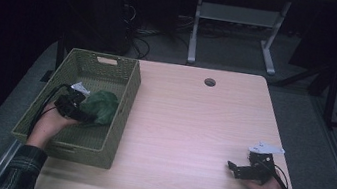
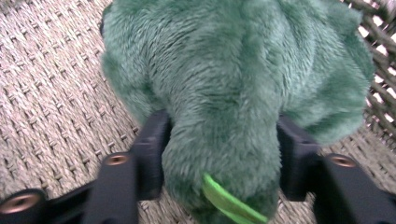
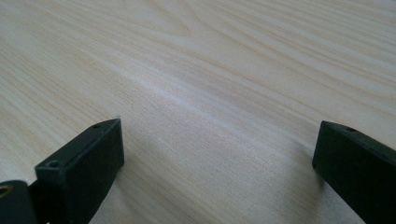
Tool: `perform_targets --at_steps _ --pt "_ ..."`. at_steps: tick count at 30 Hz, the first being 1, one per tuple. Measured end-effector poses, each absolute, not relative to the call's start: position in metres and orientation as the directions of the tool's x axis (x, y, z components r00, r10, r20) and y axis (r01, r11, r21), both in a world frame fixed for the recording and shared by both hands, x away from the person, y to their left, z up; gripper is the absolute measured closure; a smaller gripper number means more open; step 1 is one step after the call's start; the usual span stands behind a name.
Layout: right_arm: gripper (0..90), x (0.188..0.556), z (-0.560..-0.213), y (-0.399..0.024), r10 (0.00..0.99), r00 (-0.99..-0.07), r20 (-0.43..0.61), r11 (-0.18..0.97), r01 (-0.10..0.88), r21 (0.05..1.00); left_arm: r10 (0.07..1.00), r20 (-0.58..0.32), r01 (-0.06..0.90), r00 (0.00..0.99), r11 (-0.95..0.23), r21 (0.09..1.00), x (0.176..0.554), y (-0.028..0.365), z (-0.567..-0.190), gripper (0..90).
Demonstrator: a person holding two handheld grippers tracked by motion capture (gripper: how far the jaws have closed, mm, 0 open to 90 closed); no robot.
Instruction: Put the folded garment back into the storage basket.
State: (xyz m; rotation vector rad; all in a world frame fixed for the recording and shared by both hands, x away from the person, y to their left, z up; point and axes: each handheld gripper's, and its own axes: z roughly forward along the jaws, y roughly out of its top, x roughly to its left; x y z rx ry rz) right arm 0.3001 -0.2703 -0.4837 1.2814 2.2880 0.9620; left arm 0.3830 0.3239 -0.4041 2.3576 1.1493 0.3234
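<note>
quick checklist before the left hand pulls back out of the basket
1. Toy inside the basket: the green plush toy lies on the floor of the woven basket: ok.
2. Toy released: the left gripper has its jaws on both sides of the toy, fur touching them; whether they press on it: cannot tell.
3. Green loop on the toy lies low between the jaws and might snag on withdrawal: not ok.
4. Way out: the basket is open on top above the left gripper: ok.
5. Right gripper rests open over the bare table, apart from the basket: ok.
</note>
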Motion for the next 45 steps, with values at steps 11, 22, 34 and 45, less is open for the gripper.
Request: perform_targets --at_steps 11,22,34,45 --pt "1.7 0.300 -0.484 -0.270 0.847 -0.531 0.027 0.362 0.611 0.704 0.782 0.014 0.633 0.624 -0.515 0.577 0.379 0.324 -0.393 16.3" --pt "1.7 0.300 -0.484 -0.270 0.847 -0.531 0.027 0.361 0.612 0.704 0.781 0.016 0.590 0.624 -0.484 0.646 0.375 0.310 -0.361 15.9" --pt "1.7 0.300 -0.484 -0.270 0.849 -0.528 0.028 0.359 0.613 0.704 0.750 0.024 0.533 0.661 -0.492 0.688 0.369 0.275 -0.345 15.9" --pt "1.7 0.300 -0.484 -0.270 0.849 -0.528 0.028 0.358 0.613 0.704 0.702 0.020 0.472 0.712 -0.498 0.728 0.358 0.232 -0.329 15.9"
